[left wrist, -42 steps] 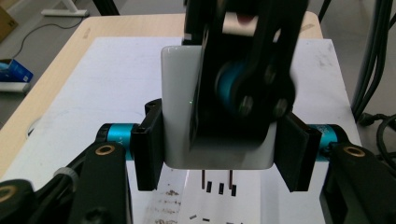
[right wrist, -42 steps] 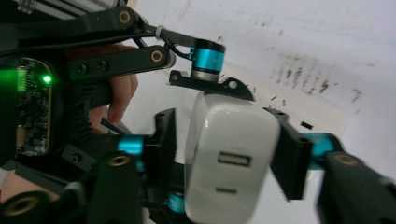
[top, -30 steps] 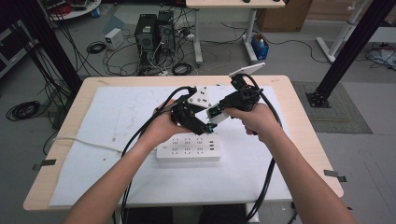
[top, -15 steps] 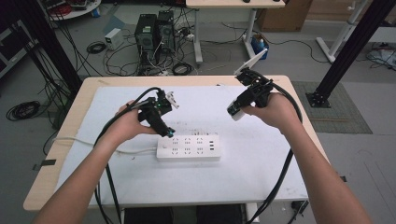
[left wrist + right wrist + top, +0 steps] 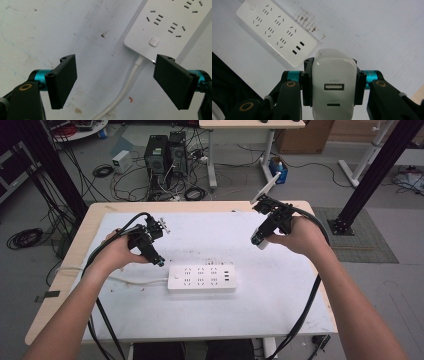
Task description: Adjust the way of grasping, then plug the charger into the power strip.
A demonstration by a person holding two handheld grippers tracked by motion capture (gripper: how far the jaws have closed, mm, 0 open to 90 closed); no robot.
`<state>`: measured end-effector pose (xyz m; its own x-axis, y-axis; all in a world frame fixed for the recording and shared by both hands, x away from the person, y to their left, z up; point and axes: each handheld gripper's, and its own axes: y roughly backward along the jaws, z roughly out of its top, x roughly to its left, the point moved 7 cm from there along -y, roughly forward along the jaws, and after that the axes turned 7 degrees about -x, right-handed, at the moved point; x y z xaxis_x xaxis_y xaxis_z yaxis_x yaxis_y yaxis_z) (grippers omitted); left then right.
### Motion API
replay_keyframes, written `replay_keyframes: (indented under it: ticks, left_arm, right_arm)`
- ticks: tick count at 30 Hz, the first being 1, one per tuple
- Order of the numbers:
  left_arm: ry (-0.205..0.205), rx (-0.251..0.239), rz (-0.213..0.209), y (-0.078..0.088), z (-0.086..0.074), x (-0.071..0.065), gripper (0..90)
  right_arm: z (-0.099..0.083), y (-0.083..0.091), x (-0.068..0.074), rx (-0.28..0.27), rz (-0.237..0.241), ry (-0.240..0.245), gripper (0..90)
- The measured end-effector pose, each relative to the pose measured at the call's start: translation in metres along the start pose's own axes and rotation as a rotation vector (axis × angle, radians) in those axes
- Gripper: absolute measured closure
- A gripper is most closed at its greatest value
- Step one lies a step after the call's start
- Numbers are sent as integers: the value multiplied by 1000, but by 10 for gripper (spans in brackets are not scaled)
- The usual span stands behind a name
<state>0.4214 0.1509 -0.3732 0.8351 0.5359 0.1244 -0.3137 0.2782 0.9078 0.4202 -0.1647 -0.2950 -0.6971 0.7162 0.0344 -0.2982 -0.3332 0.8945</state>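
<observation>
Item: left gripper [image 5: 159,261]. Jaws stood wide apart, having just been opening, with nothing clamped. In the left gripper view the bare white table cover [image 5: 37,30] lay between and beyond the jaws, and the white cord [image 5: 125,87] of the power strip ran up through the gap toward the right-hand jaw without touching either. The switch end of the power strip [image 5: 172,22] lay just past that right-hand jaw, its square button [image 5: 154,41] near the jaw's tip.

Item: right gripper [image 5: 258,240]. Jaws were clamped on a white charger [image 5: 334,85], one pad pressed on each of its side faces. The charger's port face, carrying a USB-A socket [image 5: 334,87] above a smaller oval socket, was turned back toward the camera riding on the gripper. In the high view the charger [image 5: 261,242] was held off the table, clear of the surface.

Item: power strip [image 5: 201,278]. Lay flat on the table, below and ahead of the right gripper, between the two grippers, nearer the left one. In the right gripper view its USB end [image 5: 297,47] lay closest to the held charger, well apart from it.
</observation>
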Motion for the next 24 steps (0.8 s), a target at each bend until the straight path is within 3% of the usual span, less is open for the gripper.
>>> replay_keyframes:
  ticks: [3, 4, 7, 9, 10, 11, 13, 17, 20, 24]
  left_arm:
    - [1, 2, -11, 1, -2, -1, 160]
    - [8, -1, -9, 0, -3, -2, 160]
    - [9, -8, -14, 0, -5, -4, 160]
    - [11, -10, -16, 1, -7, -6, 160]
    - [11, -10, -16, 1, -7, -6, 160]
    - [16, -14, -20, 3, -10, -7, 160]
    - [18, -12, -23, 4, -12, -8, 160]
    - [19, -31, -24, 9, -18, -11, 160]
    - [33, -54, -25, 12, -22, -15, 160]
    - [37, -63, -27, 13, -27, -18, 160]
  right_arm:
    - [0, 0, 0, 0, 10, 7, 620]
    - [2, -6, 2, 18, 17, 85, 620]
    - [6, -15, 8, 35, 18, 145, 620]
    - [11, -24, 15, 48, 36, 212, 620]
    - [11, -24, 15, 48, 36, 212, 620]
    - [15, -34, 23, 62, 60, 257, 620]
    - [15, -38, 26, 74, 71, 278, 620]
    - [20, -66, 46, 110, 113, 404, 621]
    - [19, -86, 55, 147, 136, 439, 620]
    - [18, -108, 65, 183, 148, 525, 621]
